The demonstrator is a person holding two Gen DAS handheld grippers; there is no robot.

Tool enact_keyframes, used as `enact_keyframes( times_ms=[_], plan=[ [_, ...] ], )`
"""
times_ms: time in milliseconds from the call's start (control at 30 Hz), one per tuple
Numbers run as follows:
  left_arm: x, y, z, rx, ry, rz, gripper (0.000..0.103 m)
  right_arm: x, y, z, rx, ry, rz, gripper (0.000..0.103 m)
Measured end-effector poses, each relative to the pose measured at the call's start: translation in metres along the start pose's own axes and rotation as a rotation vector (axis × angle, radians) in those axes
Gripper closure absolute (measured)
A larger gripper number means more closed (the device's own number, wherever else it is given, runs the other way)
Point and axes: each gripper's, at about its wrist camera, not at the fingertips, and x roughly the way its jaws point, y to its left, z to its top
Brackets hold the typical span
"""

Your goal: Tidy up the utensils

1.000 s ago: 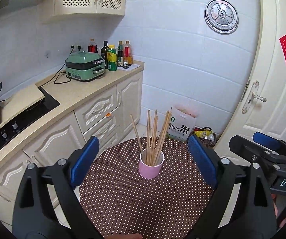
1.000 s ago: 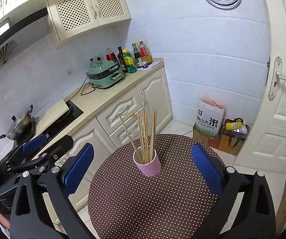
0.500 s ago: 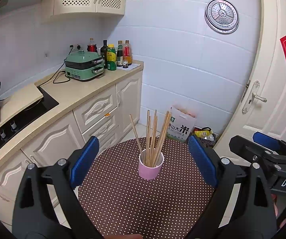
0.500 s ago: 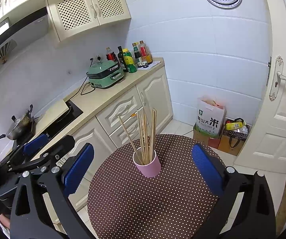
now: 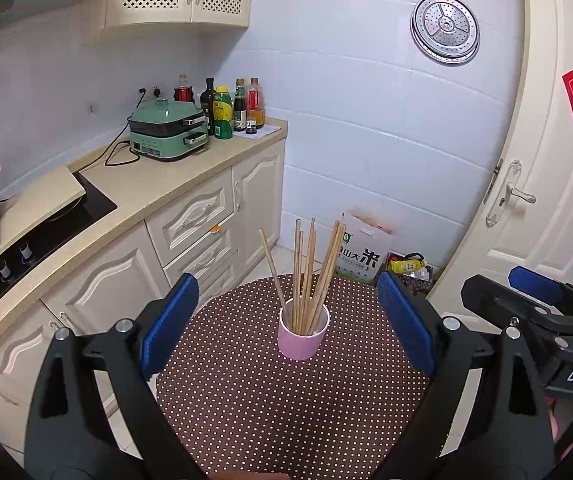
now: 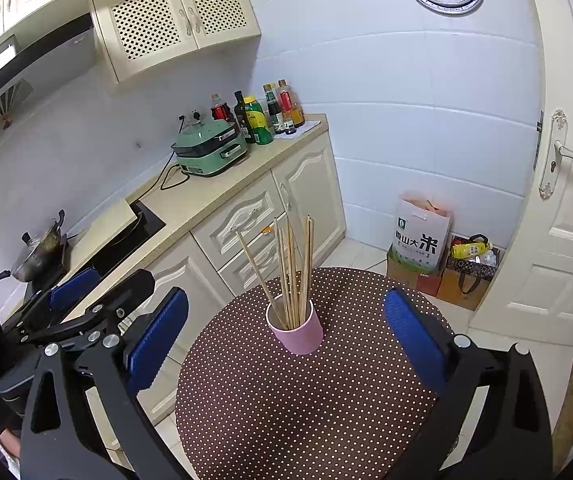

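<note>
- The pink cup (image 5: 303,338) is a small, plain cylinder with a white inside. It stands upright on the brown, white-dotted round table (image 5: 286,408), ahead of the left gripper (image 5: 288,322) and centred between its spread blue pads, not touching either.
- In the right wrist view the pink cup (image 6: 297,330) sits ahead of the right gripper (image 6: 286,336), slightly left of the midline.
- The wooden chopsticks (image 5: 308,272) are long, thin, pale-tan sticks standing on end in the cup. They fan out above the rim; one leans well to the left, and the others stay close to upright.
- From the right gripper the chopsticks (image 6: 290,268) rise straight ahead, their tips apart.
</note>
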Motion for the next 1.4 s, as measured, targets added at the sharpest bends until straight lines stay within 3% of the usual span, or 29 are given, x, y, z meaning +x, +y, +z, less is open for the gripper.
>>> enact_keyframes(
  times_ms=[1400],
  plan=[
    [0.003,-0.005,-0.007,-0.008,0.017,0.014,0.014,0.002,-0.011,-0.009,0.032,0.026,-0.003,0.008]
  ],
)
